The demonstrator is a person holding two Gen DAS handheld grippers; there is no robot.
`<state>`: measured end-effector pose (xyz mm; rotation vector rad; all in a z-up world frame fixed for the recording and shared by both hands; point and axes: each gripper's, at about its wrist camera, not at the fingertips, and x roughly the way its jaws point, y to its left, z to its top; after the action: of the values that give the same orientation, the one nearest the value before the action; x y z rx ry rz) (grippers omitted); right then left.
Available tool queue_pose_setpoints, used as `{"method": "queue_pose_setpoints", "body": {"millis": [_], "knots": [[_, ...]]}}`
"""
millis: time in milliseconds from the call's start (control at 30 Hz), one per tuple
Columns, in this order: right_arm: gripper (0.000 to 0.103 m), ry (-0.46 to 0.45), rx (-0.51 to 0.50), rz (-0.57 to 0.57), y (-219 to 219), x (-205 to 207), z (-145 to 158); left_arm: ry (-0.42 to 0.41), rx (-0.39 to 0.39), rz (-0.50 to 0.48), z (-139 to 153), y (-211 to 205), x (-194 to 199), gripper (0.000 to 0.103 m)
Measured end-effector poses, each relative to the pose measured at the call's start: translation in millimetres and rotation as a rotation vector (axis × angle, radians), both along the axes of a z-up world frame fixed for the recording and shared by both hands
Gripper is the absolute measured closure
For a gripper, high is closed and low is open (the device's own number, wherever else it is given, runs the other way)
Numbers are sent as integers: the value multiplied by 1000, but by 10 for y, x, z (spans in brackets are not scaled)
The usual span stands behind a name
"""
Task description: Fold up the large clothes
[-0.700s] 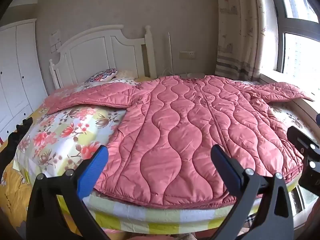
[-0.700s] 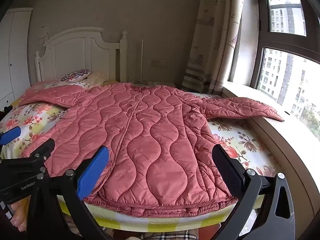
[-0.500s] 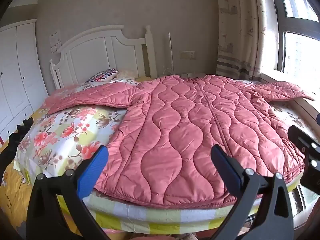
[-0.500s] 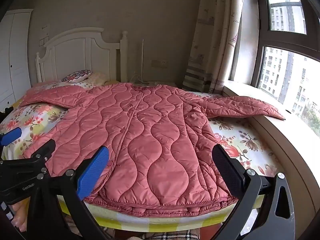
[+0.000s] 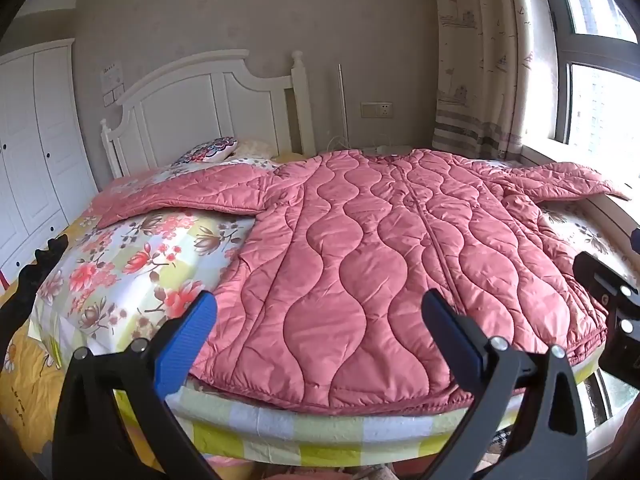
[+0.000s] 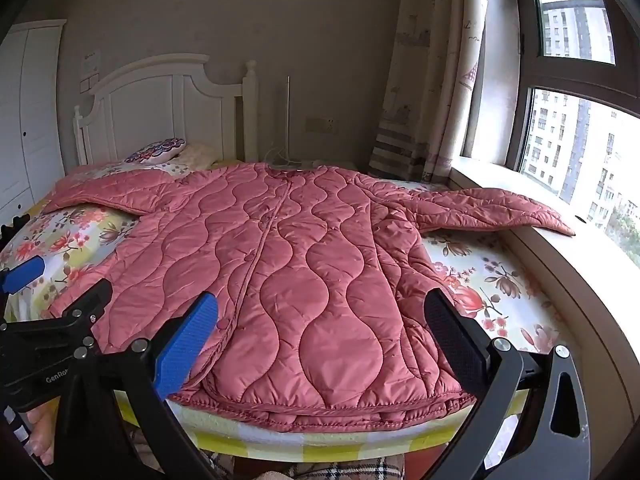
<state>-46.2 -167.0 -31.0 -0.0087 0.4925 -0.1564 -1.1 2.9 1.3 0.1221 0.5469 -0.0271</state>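
A large pink quilted coat [image 5: 380,248] lies flat and spread out on the bed, front up, hem toward me, also in the right wrist view [image 6: 288,264]. Its left sleeve [image 5: 188,196] stretches toward the headboard side. Its right sleeve [image 6: 488,208] reaches onto the window sill. My left gripper [image 5: 320,336] is open and empty, held above the coat's hem. My right gripper [image 6: 320,336] is open and empty, also above the hem. Neither touches the coat.
The bed [image 5: 120,256] has a floral sheet and a white headboard [image 5: 208,104]. Pillows [image 5: 208,150] lie at its head. A wardrobe [image 5: 32,140] stands at left. A window sill [image 6: 580,256] and curtain [image 6: 424,80] run along the right.
Both grippers have drifted slightly; the coat sits a little lower and farther in both views. Nothing was grasped and the coat has not moved.
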Motion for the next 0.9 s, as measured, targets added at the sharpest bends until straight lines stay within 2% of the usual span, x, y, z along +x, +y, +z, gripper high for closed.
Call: {"method": "queue_pose_setpoints", "body": {"millis": [900], "knots": [[4, 9, 14, 9, -15, 9, -16, -1, 2, 2, -29, 18, -10, 2]]}}
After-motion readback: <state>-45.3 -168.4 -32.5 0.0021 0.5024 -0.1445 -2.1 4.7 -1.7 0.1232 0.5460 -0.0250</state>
